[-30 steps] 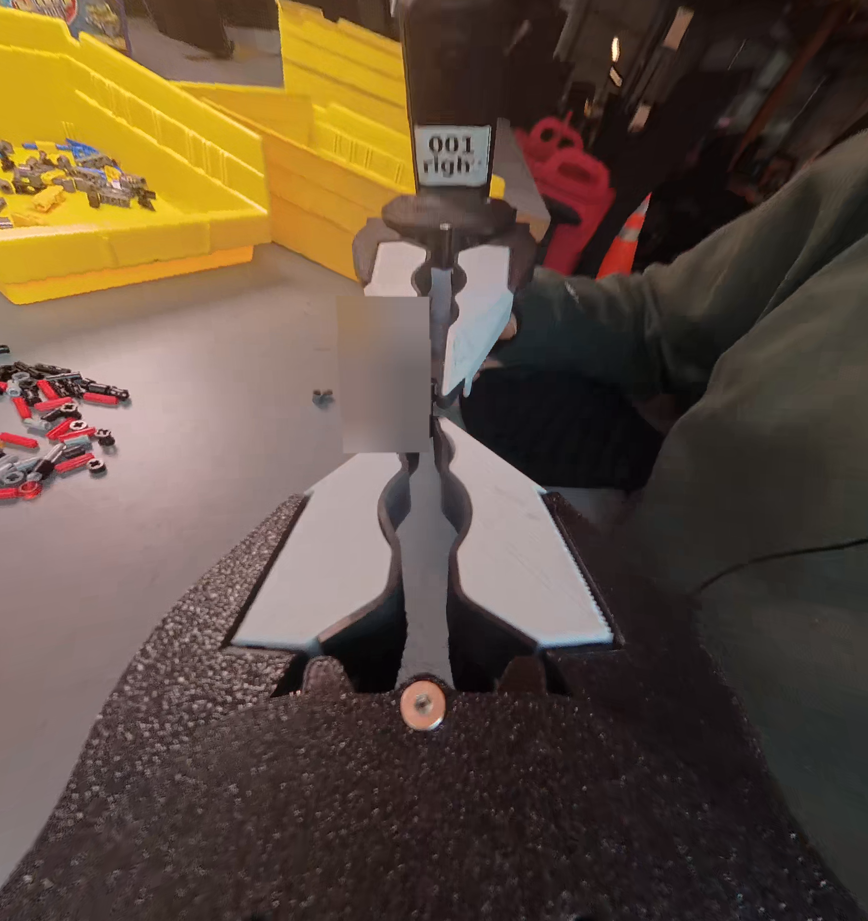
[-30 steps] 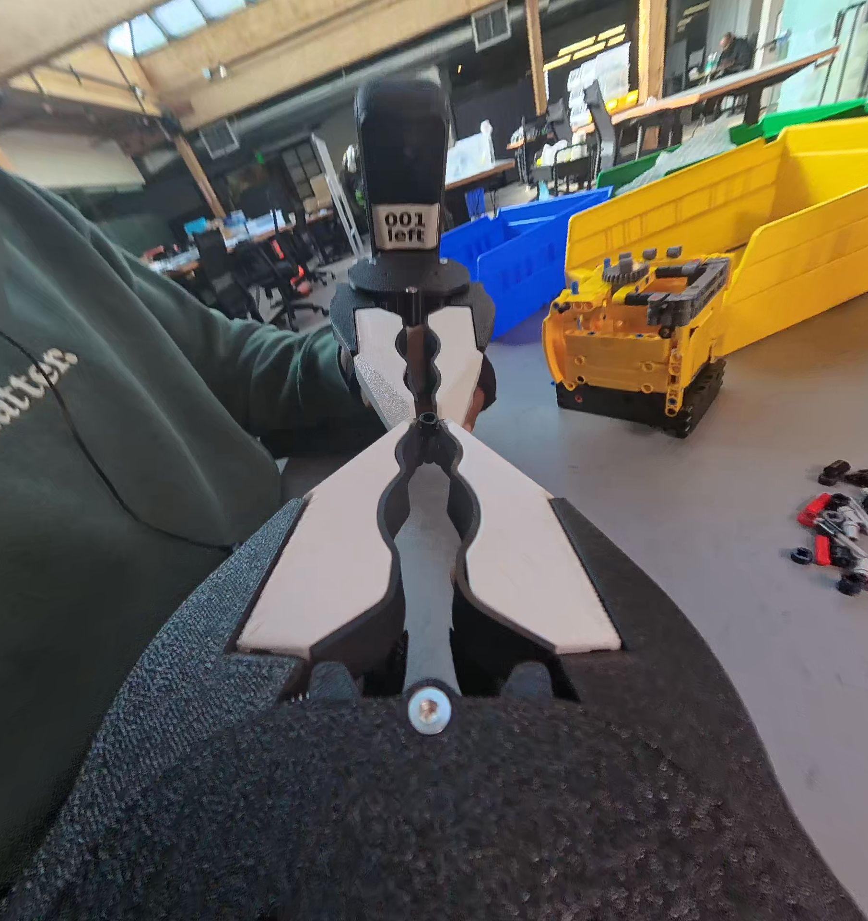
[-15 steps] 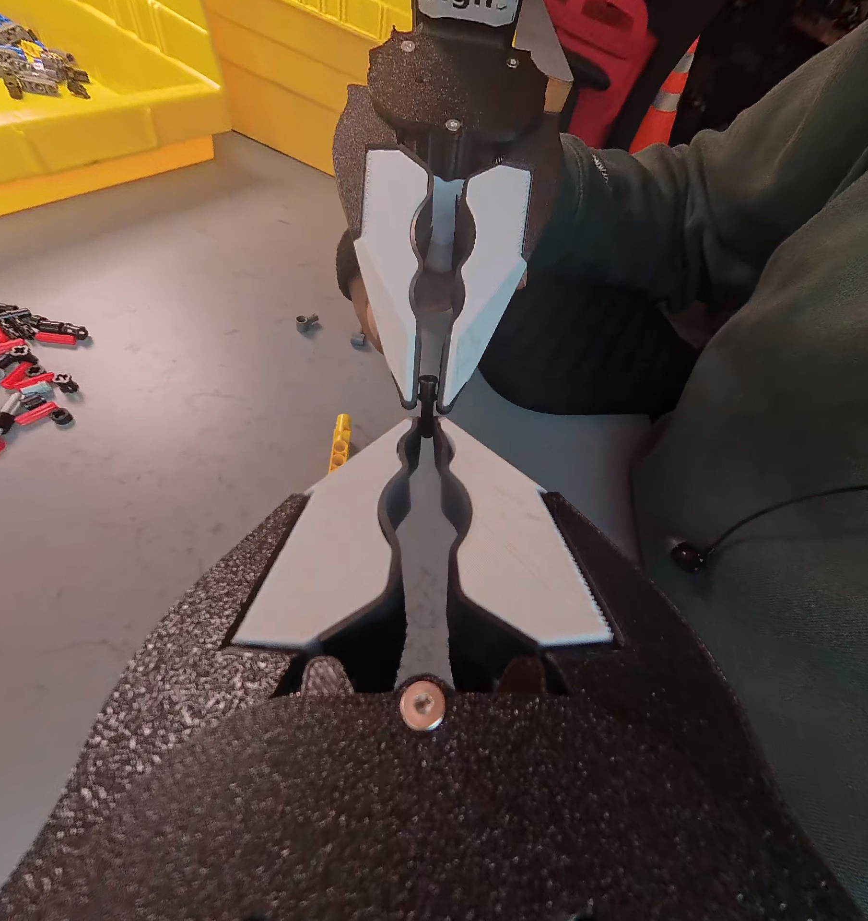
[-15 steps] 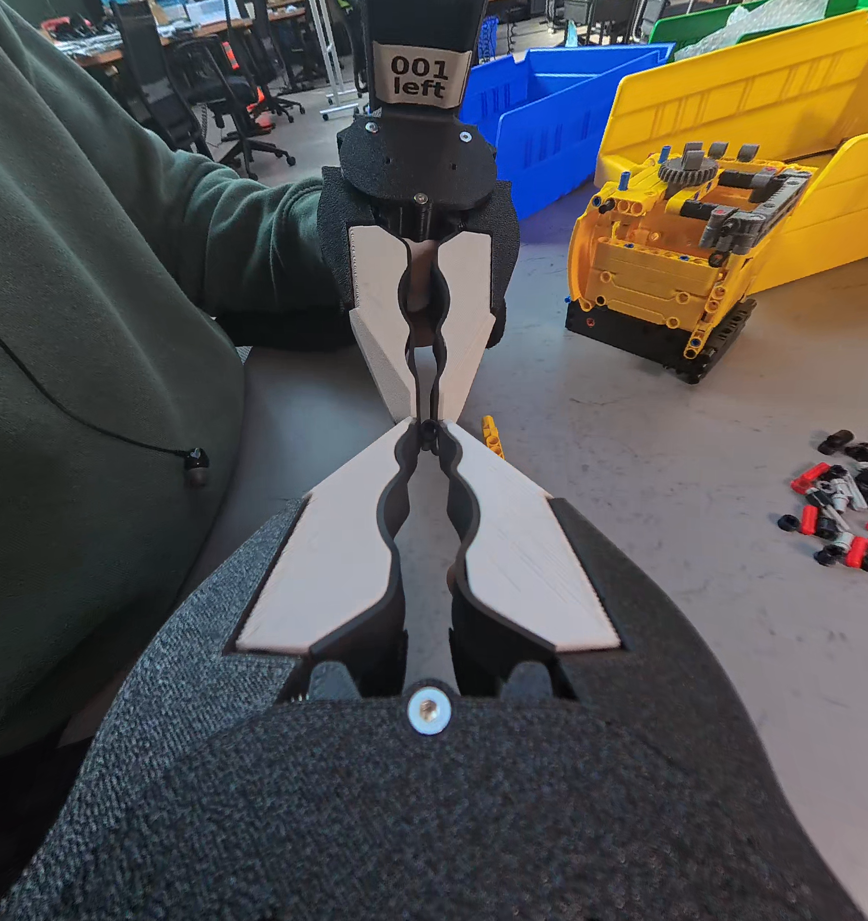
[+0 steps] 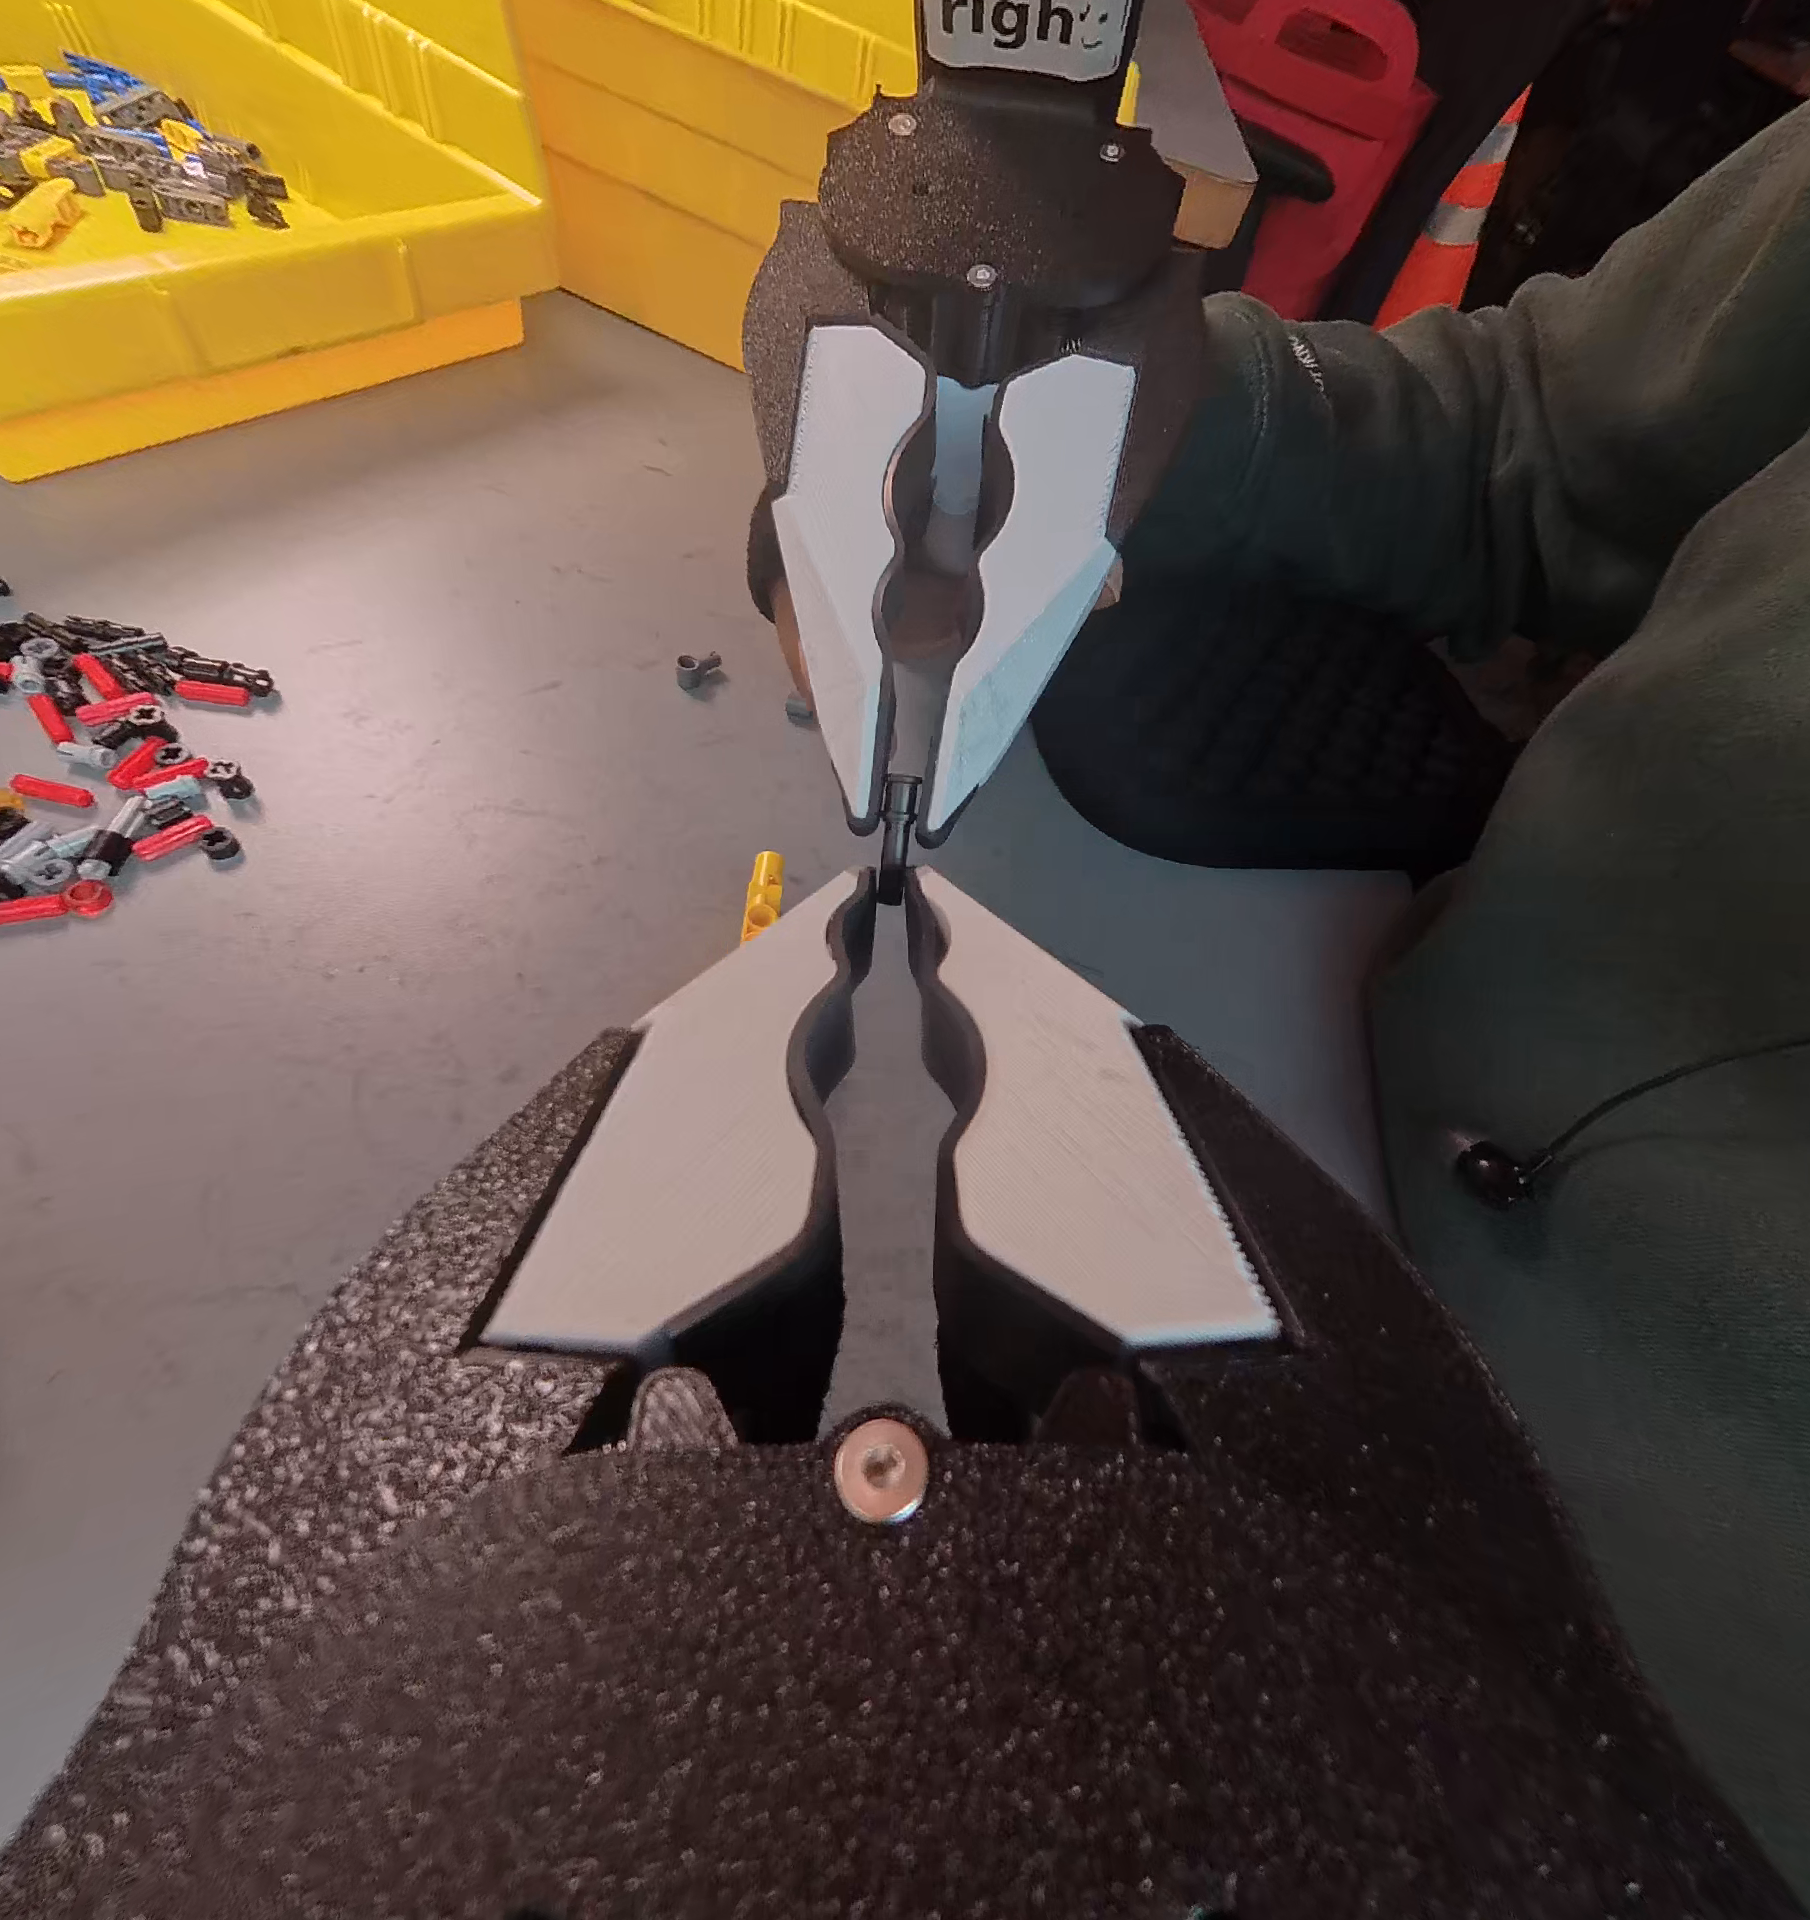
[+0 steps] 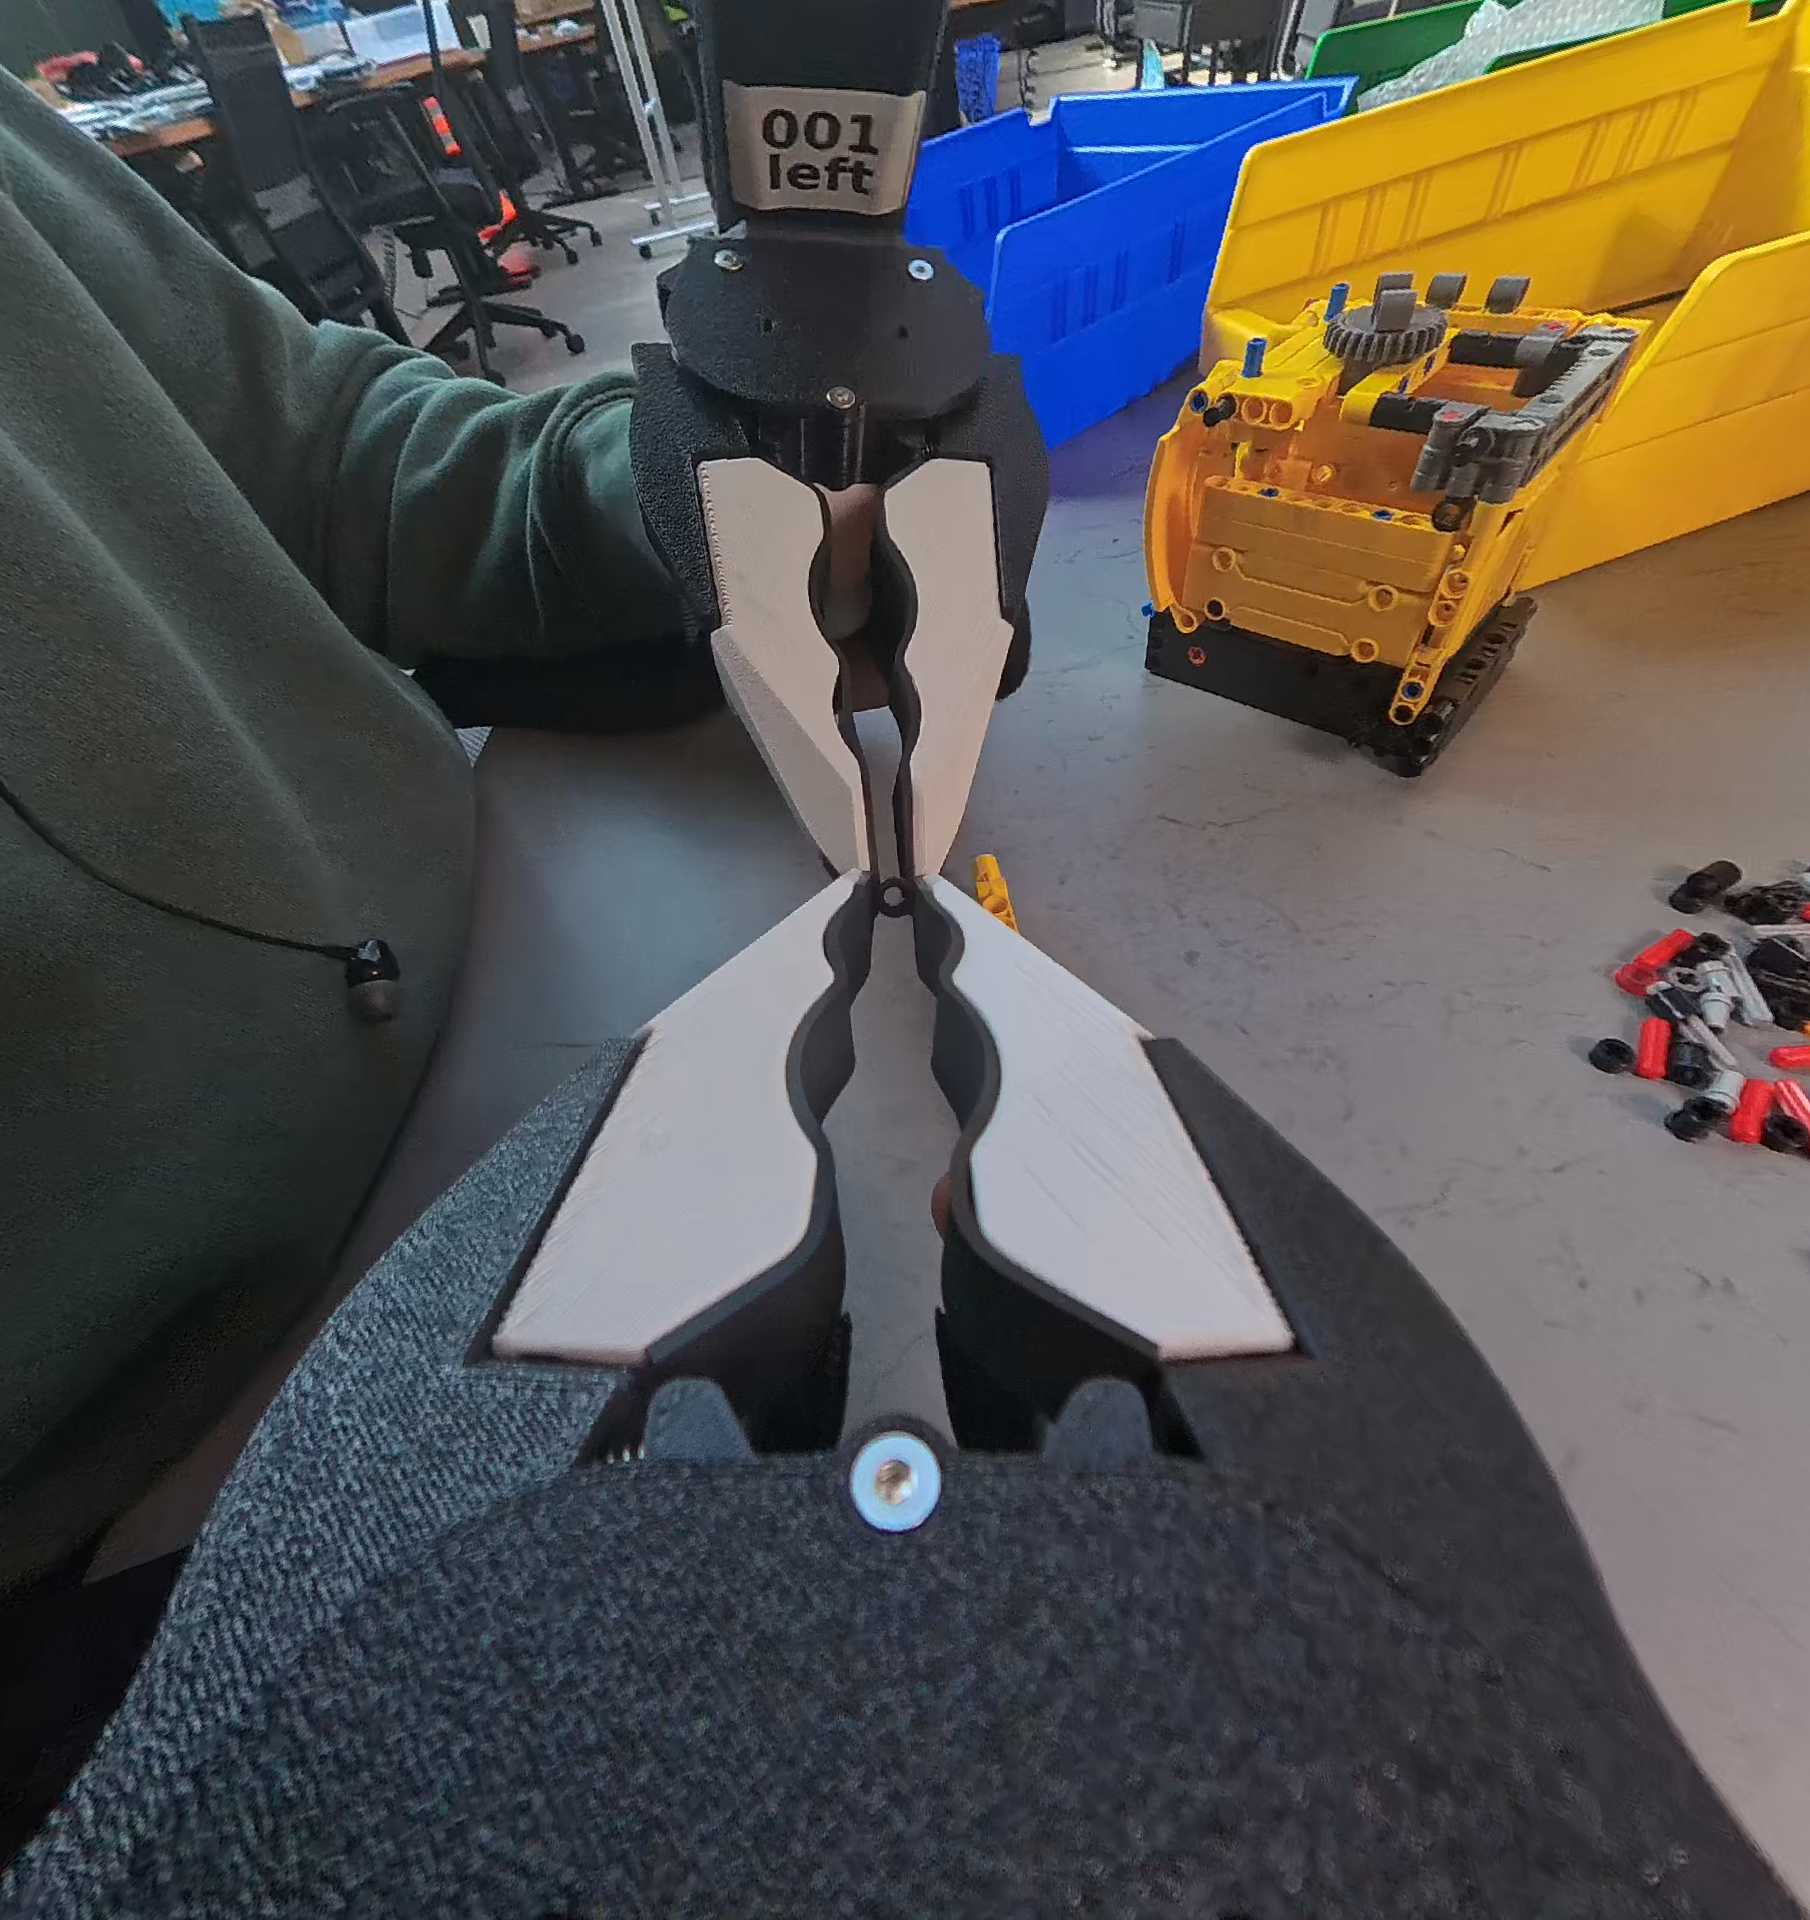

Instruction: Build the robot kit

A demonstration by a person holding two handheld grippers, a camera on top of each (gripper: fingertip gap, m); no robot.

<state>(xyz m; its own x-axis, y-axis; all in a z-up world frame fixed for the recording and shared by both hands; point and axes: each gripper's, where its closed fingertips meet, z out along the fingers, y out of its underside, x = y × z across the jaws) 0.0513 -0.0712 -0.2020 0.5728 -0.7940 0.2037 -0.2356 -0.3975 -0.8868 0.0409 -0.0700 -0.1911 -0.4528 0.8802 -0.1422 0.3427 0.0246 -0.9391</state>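
My left gripper (image 5: 888, 883) and right gripper (image 6: 893, 899) point at each other, tip to tip, just above the grey table (image 5: 413, 987). A small black pin (image 5: 896, 847) spans the gap, with one end in each gripper's shut jaws. In the right wrist view the pin (image 6: 893, 896) shows end on as a small ring. The right gripper (image 5: 896, 821) fills the upper middle of the left wrist view. The left gripper (image 6: 888, 862) does the same in the right wrist view. A short yellow beam (image 5: 764, 894) lies on the table just beside the tips.
A pile of red, black and grey pieces (image 5: 101, 748) lies on the table. Yellow bins (image 5: 257, 301) stand behind it, one holding loose parts. A yellow brick-built vehicle (image 6: 1348, 520), a blue bin (image 6: 1088, 208) and a yellow bin (image 6: 1607, 208) stand nearby. A person's green sleeves flank both grippers. Only a small space, under 4 cm, lies between the two pairs of fingers. Both grippers' tips are roughly 15 cm from the yellow brick-built vehicle (image 6: 1348, 520).
Both grippers have tilted down toward the table while staying tip to tip. The yellow beam and more of the table have come into view.
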